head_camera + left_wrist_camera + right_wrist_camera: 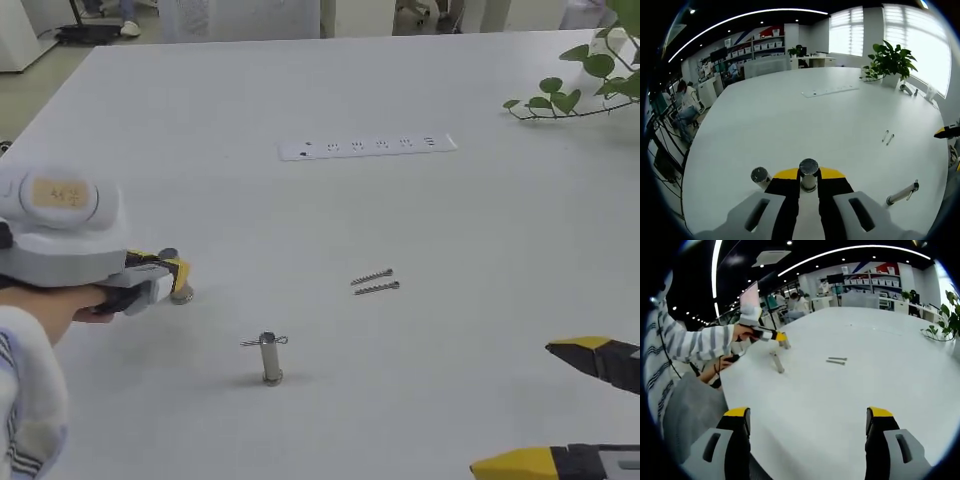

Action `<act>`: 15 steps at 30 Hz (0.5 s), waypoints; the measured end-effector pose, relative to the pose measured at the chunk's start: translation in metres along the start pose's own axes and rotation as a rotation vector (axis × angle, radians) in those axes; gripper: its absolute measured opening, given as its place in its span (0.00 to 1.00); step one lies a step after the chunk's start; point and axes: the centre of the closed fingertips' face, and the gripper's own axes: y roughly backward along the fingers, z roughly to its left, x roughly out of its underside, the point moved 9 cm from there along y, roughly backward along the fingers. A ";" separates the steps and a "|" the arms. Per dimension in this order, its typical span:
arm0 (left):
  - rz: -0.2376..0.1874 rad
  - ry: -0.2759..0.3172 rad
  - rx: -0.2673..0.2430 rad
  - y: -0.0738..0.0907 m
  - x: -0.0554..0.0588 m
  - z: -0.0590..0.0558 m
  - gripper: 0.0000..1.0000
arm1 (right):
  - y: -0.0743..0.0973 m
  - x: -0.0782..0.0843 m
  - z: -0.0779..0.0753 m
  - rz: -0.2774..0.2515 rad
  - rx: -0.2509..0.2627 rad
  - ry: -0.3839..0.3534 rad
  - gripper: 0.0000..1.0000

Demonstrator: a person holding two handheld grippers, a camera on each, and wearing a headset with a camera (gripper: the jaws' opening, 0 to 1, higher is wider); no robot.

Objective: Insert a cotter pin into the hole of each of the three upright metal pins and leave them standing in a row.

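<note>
One metal pin (270,358), at lower centre, already carries its cotter pin (262,341). Two loose cotter pins (375,282) lie on the desk (450,220). The left gripper (808,176) has its fingers clamped on the second pin (808,166), and the third pin (760,176) stands beside it. The right gripper (808,414) has its fingers apart and empty.

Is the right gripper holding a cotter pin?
No, the right gripper is open with nothing between its fingers, and two cotter pins lie loose on the table.

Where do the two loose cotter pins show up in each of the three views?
Head view: loose cotter pins near centre, right of the fitted metal pin.
Left gripper view: far right, above that pin.
Right gripper view: centre, right of that pin.
Shared landmark: the fitted metal pin.
</note>
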 end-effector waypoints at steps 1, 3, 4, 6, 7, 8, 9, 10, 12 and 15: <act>0.000 -0.008 0.000 0.000 0.000 0.000 0.11 | 0.000 0.000 0.000 0.000 0.000 -0.001 0.97; -0.002 -0.011 -0.003 0.000 0.000 0.000 0.11 | 0.000 0.000 0.000 -0.003 0.000 -0.001 0.97; -0.001 -0.011 -0.001 0.000 0.000 -0.001 0.11 | 0.000 0.000 0.000 -0.005 0.000 -0.001 0.97; 0.001 -0.011 0.014 0.001 0.000 -0.001 0.11 | 0.000 -0.001 0.000 -0.007 -0.002 -0.002 0.97; 0.002 -0.012 0.020 0.002 0.000 -0.002 0.11 | 0.000 -0.001 0.000 -0.008 -0.003 -0.002 0.97; -0.004 -0.017 0.025 0.004 -0.001 -0.003 0.11 | 0.000 -0.001 0.000 -0.008 -0.003 0.000 0.97; -0.009 -0.020 0.029 0.006 -0.002 -0.004 0.11 | 0.000 -0.001 0.000 -0.007 -0.002 0.000 0.97; -0.012 -0.015 0.031 0.007 -0.003 -0.003 0.11 | 0.000 0.000 0.000 -0.007 -0.002 0.000 0.97; -0.019 -0.013 0.034 0.011 -0.005 -0.003 0.11 | 0.000 -0.001 0.000 -0.008 -0.003 0.000 0.97; -0.026 -0.023 0.048 0.019 -0.009 -0.003 0.11 | 0.000 -0.001 0.000 -0.009 -0.004 0.003 0.97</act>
